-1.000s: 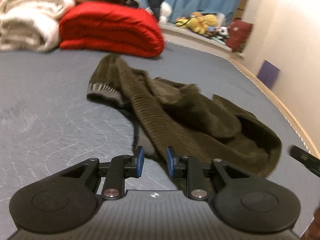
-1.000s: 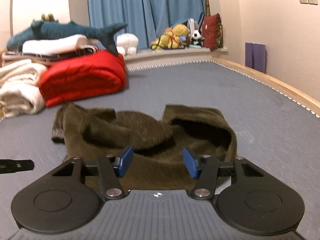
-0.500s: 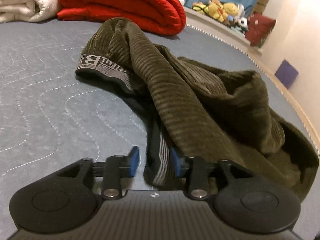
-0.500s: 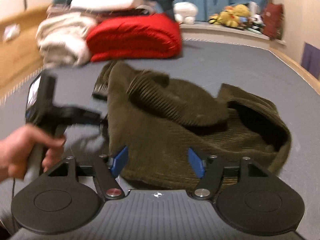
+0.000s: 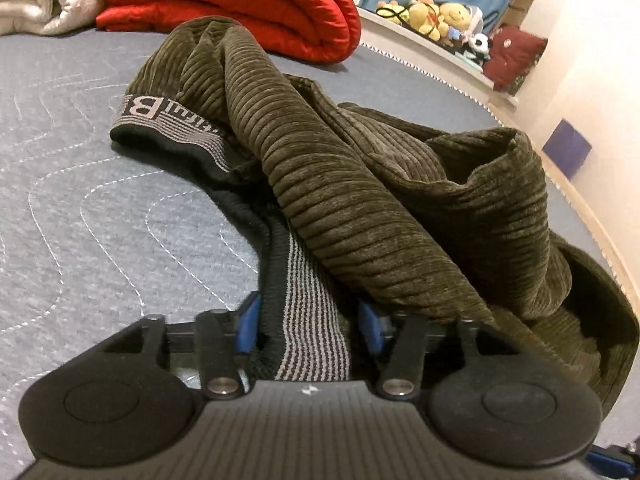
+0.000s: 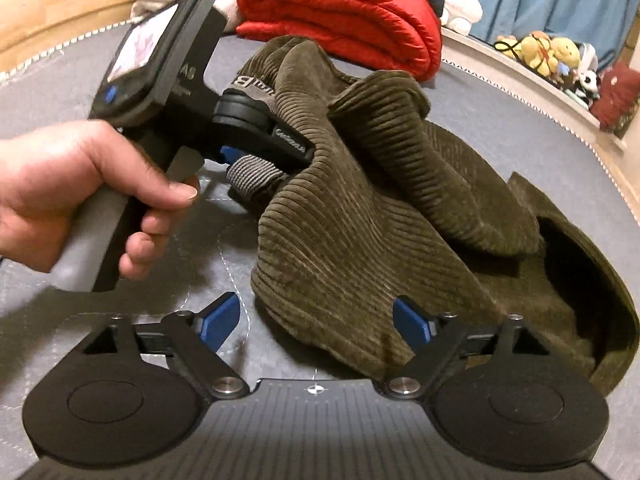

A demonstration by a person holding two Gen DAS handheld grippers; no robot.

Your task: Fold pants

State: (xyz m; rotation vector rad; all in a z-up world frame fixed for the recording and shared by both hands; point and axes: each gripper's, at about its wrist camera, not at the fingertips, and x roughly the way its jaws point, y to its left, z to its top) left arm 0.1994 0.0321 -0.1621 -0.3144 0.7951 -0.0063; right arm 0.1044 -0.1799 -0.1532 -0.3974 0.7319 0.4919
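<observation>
The pants (image 5: 360, 208) — olive corduroy, crumpled in a heap — lie on the grey quilted bed (image 5: 80, 220), nearer the cameras than the folded red blanket (image 5: 240, 0), which sits beyond the heap's far end. Long axis hard to call w/ this much bunching; the waistband (image 5: 304, 320) w/ its grey striped elastic runs from the lettered far end toward the left gripper (image 5: 308, 326), and the bulk of the cloth spreads right of it.

Left jaws have just been opening, now part-spread w/ the waistband lying between them; pads don't look pressed on it, so no pinch yet. Seen from the right wrist view, the hand (image 6: 80, 192) holds that gripper (image 6: 256, 152) low at the band's near end — so the left is the nearer one to the waistband.

Right gripper (image 6: 316, 320): jaws have just been opening too, now wide, straddling the near lobe of corduroy (image 6: 340, 260), which sits between the pads w/o being squeezed. It's right of the waistband, approaching along the bed.

Judgement: next move turns on each side closing on its own edge, then pulling apart to flatten.
</observation>
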